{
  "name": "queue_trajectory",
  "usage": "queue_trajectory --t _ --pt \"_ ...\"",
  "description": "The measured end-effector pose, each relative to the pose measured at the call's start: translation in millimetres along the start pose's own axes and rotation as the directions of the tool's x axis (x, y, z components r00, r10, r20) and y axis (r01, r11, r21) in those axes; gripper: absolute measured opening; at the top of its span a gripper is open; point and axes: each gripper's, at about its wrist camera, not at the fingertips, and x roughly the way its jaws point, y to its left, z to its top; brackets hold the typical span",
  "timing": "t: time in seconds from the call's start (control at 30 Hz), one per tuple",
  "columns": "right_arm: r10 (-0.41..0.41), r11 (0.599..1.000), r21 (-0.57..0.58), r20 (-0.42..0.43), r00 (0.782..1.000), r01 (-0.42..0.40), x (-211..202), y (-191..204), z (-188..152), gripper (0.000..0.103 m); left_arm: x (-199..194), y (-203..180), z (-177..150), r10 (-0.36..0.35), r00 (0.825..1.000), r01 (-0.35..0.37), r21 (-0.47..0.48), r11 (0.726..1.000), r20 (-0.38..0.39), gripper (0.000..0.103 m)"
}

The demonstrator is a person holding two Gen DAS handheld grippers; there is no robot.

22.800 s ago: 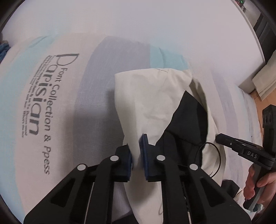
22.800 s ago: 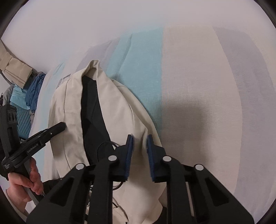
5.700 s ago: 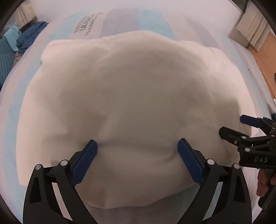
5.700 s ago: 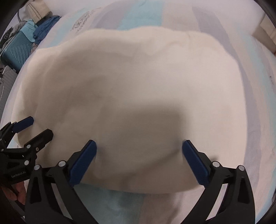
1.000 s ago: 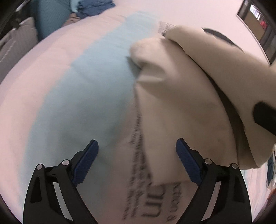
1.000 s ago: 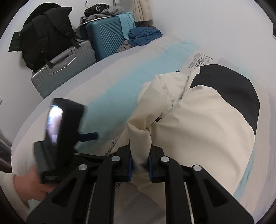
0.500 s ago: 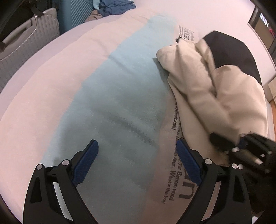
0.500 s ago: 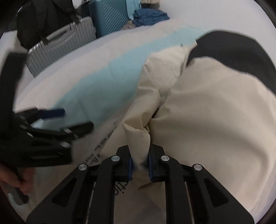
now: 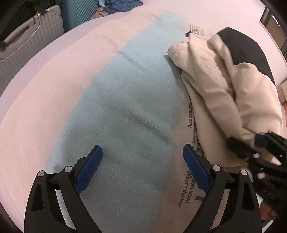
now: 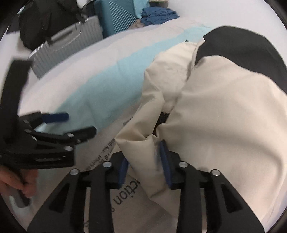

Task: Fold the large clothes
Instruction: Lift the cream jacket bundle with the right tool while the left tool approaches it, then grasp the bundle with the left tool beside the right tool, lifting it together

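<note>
A cream jacket (image 9: 233, 93) with a black lining lies bunched on the bed at the right of the left wrist view. It fills the right half of the right wrist view (image 10: 224, 111). My left gripper (image 9: 141, 169) is wide open and empty, over the blue stripe of the sheet, left of the jacket. It also shows in the right wrist view (image 10: 71, 123). My right gripper (image 10: 145, 164) has its jaws partly apart with a fold of cream fabric between them; I cannot tell whether the pads still press it. It shows blurred in the left wrist view (image 9: 251, 145).
The bed sheet (image 9: 125, 107) has pink and blue stripes and printed black text. A grey suitcase (image 10: 66, 43), a teal suitcase (image 10: 116, 16), a black backpack (image 10: 41, 21) and blue clothes (image 10: 157, 14) stand beyond the bed's far edge.
My right gripper's jaws have spread apart from their tight pinch on the cream fold. My left gripper stays open and has shifted slightly over the sheet.
</note>
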Motion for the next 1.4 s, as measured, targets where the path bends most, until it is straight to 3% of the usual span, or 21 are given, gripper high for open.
queue_trajectory --t 0.13,0.2,0.23,0.6,0.8,0.87,1.03,1.13,1.27,1.4 --pt "0.016 0.999 0.040 0.010 1.000 -0.017 -19.8 -8.0 6.9 0.044 -2.3 -1.7 0.7 -0.012 1.000 0.012 -0.021 1.000 -0.006 0.089" --pt "0.025 0.999 0.047 0.026 0.999 -0.026 -28.5 -10.6 7.4 0.060 -4.8 -4.1 2.7 -0.021 1.000 0.021 -0.022 1.000 -0.006 0.089" --pt "0.043 0.998 0.054 0.035 0.998 -0.045 -32.7 -13.3 6.8 0.062 -4.8 -3.6 5.3 -0.023 1.000 0.023 -0.017 1.000 -0.003 0.089" --pt "0.117 0.963 0.239 0.048 0.992 -0.125 -58.1 -48.4 -6.7 0.069 -2.9 -11.9 18.8 -0.019 1.000 0.019 0.012 1.000 -0.012 0.090" --pt "0.106 0.961 0.247 0.077 0.991 -0.122 -91.9 -55.7 -9.0 0.070 -4.6 -24.6 21.9 -0.043 0.999 0.044 0.047 0.998 -0.023 0.090" --pt "0.093 0.963 0.247 0.085 0.992 -0.112 -103.5 -65.1 -9.6 0.074 -5.7 -27.8 27.5 -0.082 0.996 0.083 0.046 0.995 -0.034 0.090" --pt "0.005 0.971 0.238 0.094 0.996 -0.027 -125.6 -107.0 -7.6 0.078 5.2 -28.3 62.6 -0.241 0.967 0.243 0.017 0.970 -0.082 0.091" --pt "-0.045 0.971 0.239 0.071 0.996 0.027 -124.9 -136.5 -8.9 0.078 20.1 -30.3 84.8 -0.319 0.938 0.322 0.002 0.947 -0.132 0.093" --pt "0.006 0.953 0.304 0.034 0.999 -0.015 -108.3 -178.1 -12.8 0.080 39.4 -44.6 103.7 -0.398 0.893 0.409 0.007 0.913 -0.209 0.096" --pt "0.119 0.900 0.422 0.007 0.993 -0.111 -86.8 -217.1 -21.1 0.080 62.2 -51.7 121.2 -0.438 0.860 0.448 -0.023 0.894 -0.262 0.096"
